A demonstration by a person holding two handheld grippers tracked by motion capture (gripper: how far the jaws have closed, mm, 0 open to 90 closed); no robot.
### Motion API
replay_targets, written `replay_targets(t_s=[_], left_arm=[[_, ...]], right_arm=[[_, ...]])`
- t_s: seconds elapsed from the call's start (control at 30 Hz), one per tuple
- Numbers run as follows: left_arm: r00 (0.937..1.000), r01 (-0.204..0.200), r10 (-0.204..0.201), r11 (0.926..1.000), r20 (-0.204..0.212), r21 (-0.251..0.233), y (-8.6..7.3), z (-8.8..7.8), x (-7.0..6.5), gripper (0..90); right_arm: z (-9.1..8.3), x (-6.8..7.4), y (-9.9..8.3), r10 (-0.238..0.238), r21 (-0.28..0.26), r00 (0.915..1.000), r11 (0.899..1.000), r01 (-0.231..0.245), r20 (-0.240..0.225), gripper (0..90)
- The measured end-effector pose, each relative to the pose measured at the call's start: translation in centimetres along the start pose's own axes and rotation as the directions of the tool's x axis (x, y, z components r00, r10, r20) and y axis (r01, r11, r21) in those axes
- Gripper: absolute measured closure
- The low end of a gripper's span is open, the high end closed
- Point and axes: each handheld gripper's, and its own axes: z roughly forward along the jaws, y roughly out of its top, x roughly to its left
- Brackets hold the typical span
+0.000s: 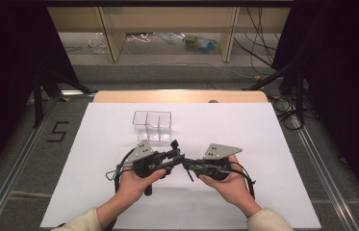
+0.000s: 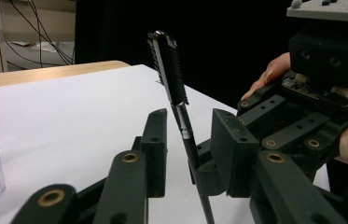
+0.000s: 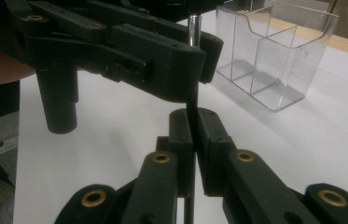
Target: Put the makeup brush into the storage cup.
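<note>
A thin black brush [image 2: 168, 70] with a silver collar and a ribbed head stands nearly upright over the white mat [image 1: 244, 130]. My right gripper [image 3: 193, 128] is shut on its lower handle. My left gripper [image 2: 188, 151] straddles the same handle higher up, and a gap shows on each side between the pads and the stick, so its jaws are open. In the high view the two grippers meet tip to tip near the mat's middle, left gripper [image 1: 173, 158] and right gripper [image 1: 186, 164], with the brush head [image 1: 174, 143] poking up between them. A hand holds each gripper.
A clear plastic box [image 1: 152, 124] with inner dividers stands on the mat just beyond the grippers, also seen as the clear box [image 3: 274, 56] to the right of the brush. The wooden table edge [image 1: 182, 96] runs behind the mat. Cables and table legs lie on the floor beyond.
</note>
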Motion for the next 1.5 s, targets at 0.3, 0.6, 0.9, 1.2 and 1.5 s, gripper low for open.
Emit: replay_targets(t_s=[0.3,0.6,0.9,1.2,1.5], left_arm=[[1.0,-0.008,0.009,0.9999,0.001,-0.009,0.1,0.0,0.0,80.4],[0.9993,-0.03,0.03,0.9995,0.02,0.004,0.4,0.2,-0.4,85.0],[0.9976,-0.068,0.068,0.9977,-0.014,-0.003,1.0,-0.6,0.0,85.0],[0.9909,-0.13,0.129,0.9915,-0.037,-0.01,1.7,-1.7,0.4,84.9],[0.9907,-0.12,0.119,0.9926,-0.066,-0.013,1.9,-2.5,0.6,84.9]], right_arm=[[0.0,0.0,0.0,-0.011,-0.008,0.9999,1.0,0.011,0.005,85.8],[0.3,0.2,-0.1,-0.019,0.017,0.9997,1.0,0.018,0.013,75.9],[0.5,0.2,-0.2,-0.031,0.032,0.9994,0.999,0.031,0.014,44.9],[0.0,0.2,-0.4,-0.023,0.028,0.9993,0.999,0.022,0.031,35.5],[-0.8,0.0,-0.4,-0.017,-0.026,0.9989,0.999,0.019,0.044,25.7]])
